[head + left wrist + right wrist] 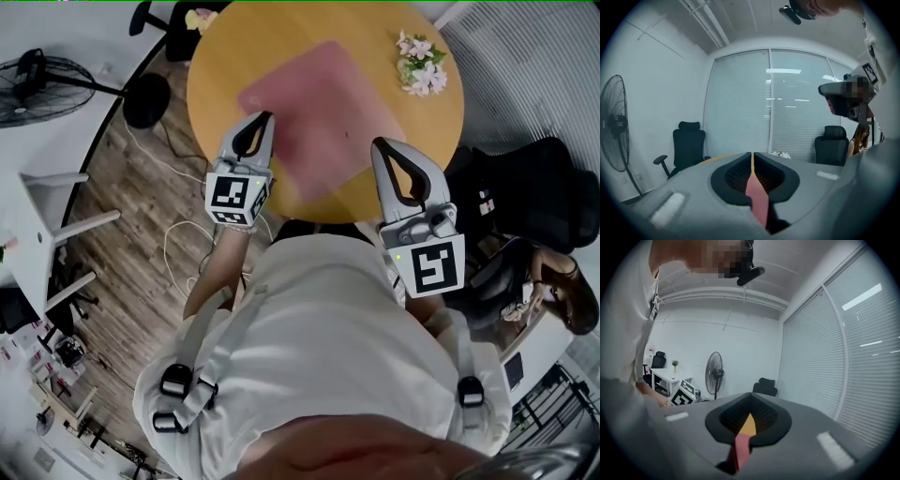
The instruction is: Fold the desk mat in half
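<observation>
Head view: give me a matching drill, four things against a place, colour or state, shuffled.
Things:
1 mat
2 flowers
3 fan
4 left tongs

Place, colour or state:
A off the table, to its left
B pink, mid-table
C shut on the mat's near edge
D by the table's far right rim

Pairs: 1-B, 2-D, 3-A, 4-C

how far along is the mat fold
Done: left gripper and right gripper each pinch an edge of the pink desk mat. In hand: that grip, low at the table. Remaining: the mat looks spread out, no clear crease, so folding over and letting go.
</observation>
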Action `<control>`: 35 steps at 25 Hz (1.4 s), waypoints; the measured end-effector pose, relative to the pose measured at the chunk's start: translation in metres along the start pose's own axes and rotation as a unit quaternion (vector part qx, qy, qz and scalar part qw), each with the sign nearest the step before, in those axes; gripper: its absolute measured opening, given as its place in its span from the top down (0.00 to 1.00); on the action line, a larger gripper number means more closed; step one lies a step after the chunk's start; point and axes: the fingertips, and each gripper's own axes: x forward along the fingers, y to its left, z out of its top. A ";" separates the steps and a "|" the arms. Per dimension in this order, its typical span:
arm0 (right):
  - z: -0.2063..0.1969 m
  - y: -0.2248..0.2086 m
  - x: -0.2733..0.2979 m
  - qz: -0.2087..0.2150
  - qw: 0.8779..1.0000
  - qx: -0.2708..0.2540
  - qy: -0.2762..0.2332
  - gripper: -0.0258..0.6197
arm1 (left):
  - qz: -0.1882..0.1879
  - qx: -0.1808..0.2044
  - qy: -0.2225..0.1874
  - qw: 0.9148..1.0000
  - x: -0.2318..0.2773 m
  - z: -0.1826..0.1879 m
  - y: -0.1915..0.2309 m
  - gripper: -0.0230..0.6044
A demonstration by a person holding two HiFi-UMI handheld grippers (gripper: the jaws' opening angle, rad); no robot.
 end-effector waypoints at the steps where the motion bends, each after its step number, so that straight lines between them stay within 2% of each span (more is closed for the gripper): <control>1: 0.000 0.002 0.002 0.001 1.000 0.000 0.001 0.95 | 0.005 -0.002 0.010 1.000 0.003 -0.012 0.008 0.93; 6: 0.001 0.010 0.008 0.002 1.000 -0.002 0.003 0.95 | 0.034 -0.007 0.061 0.998 0.015 -0.069 0.048 0.89; 14: -0.006 0.017 0.013 0.001 1.000 0.000 0.015 0.95 | 0.074 -0.021 0.126 0.989 0.029 -0.149 0.102 0.85; 18: -0.008 0.016 0.016 -0.003 1.000 -0.004 0.021 0.95 | 0.077 -0.029 0.155 0.985 0.038 -0.179 0.121 0.81; 23: -0.011 0.017 0.023 -0.002 1.000 -0.006 0.029 0.95 | 0.082 -0.057 0.173 0.980 0.052 -0.206 0.142 0.80; 30: -0.018 0.016 0.031 -0.001 0.999 0.001 0.036 0.95 | 0.082 -0.049 0.214 0.972 0.077 -0.243 0.168 0.78; 35: -0.023 0.013 0.038 -0.001 0.999 0.003 0.044 0.95 | 0.076 -0.053 0.250 0.964 0.095 -0.270 0.186 0.72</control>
